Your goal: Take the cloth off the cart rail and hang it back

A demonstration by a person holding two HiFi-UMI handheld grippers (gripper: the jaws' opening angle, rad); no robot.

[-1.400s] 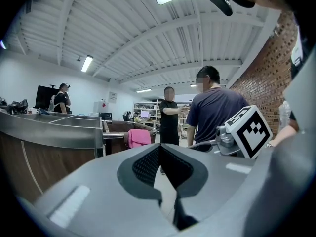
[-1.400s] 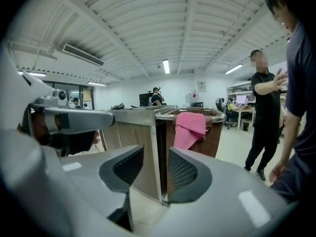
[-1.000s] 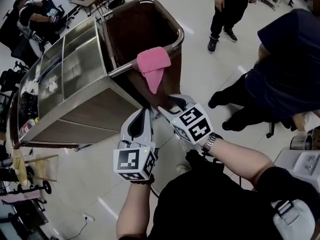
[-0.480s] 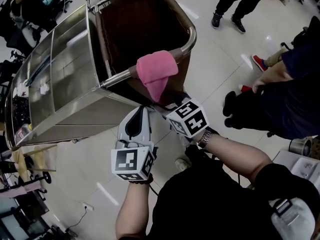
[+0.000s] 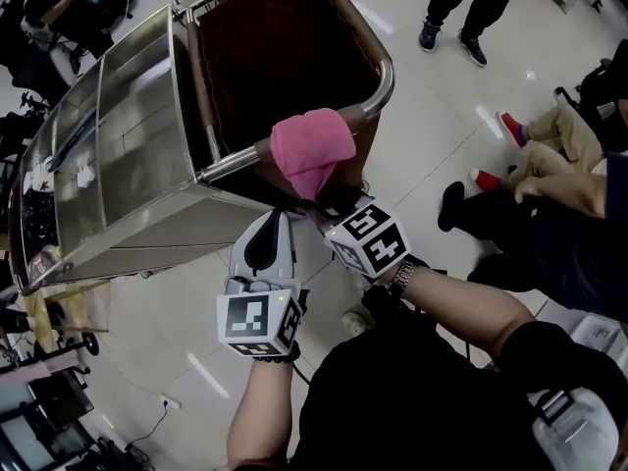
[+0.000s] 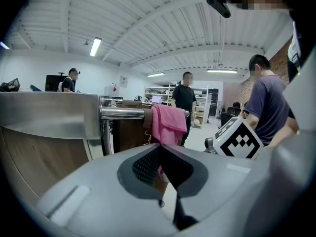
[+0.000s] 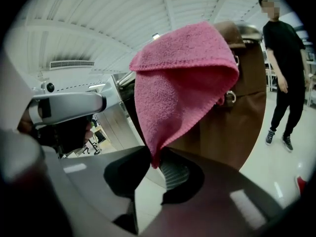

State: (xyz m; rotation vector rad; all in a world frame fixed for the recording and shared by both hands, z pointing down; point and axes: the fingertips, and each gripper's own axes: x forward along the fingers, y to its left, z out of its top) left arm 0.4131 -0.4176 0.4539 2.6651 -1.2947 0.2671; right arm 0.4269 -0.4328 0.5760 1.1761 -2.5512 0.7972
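Note:
A pink cloth (image 5: 312, 150) hangs folded over the steel rail (image 5: 378, 96) of the cart, in front of a brown bag (image 5: 285, 57). My right gripper (image 5: 320, 205) is right under it. In the right gripper view the cloth (image 7: 182, 83) tapers to a bottom corner that sits between my right gripper's (image 7: 152, 154) jaws, which are closing on it. My left gripper (image 5: 284, 214) is just to its left, below the rail, shut with nothing in it. The left gripper view shows the cloth (image 6: 168, 125) on the rail beyond my left gripper's (image 6: 159, 147) closed tips.
The steel cart (image 5: 128, 135) stretches away to the left. People stand and sit on the tiled floor to the right (image 5: 510, 204) and at the far end (image 5: 461, 8). Chairs and clutter line the left edge.
The cart and cloth have come nearer. My right gripper has risen to the cloth's hanging corner and closed around it. The left gripper has hardly moved.

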